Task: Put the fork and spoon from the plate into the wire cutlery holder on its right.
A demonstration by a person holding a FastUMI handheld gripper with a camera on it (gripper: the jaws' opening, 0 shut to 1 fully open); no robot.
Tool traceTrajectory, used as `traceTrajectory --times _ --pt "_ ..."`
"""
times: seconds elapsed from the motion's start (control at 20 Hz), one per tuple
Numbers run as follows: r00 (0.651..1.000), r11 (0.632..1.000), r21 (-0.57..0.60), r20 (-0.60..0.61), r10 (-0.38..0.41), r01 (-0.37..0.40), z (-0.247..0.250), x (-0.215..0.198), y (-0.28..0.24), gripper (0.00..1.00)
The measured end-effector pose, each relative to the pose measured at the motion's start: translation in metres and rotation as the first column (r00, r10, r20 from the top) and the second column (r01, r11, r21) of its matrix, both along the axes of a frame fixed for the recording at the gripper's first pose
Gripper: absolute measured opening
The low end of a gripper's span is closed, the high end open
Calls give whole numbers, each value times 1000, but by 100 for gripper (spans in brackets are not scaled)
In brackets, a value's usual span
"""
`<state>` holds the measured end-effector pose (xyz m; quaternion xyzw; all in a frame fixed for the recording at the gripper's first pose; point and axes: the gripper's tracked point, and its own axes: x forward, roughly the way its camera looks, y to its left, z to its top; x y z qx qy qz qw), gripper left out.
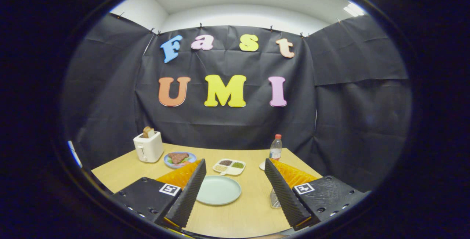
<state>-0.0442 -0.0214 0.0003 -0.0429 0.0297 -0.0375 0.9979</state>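
Plate [219, 190] on the wooden table [249, 213], between the fingers and just ahead of them, pale green, bare on the part that shows (left edge cut off behind the left finger [187, 195]). Wire cutlery holder [274, 199] right of plate, mostly hidden behind the right finger, contents impossible to make out. Gripper [235, 195] spread wide, gripping nothing; beyond: toaster [148, 147] with bread, blue dish [180, 159] of food, divided tray [229, 166], bottle [275, 148] with base partly hidden.
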Motion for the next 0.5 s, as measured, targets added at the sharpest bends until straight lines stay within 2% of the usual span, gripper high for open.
traceTrajectory --times 0.5 --pt "1000 1000 2 11 22 -22 -7 -1 21 96"
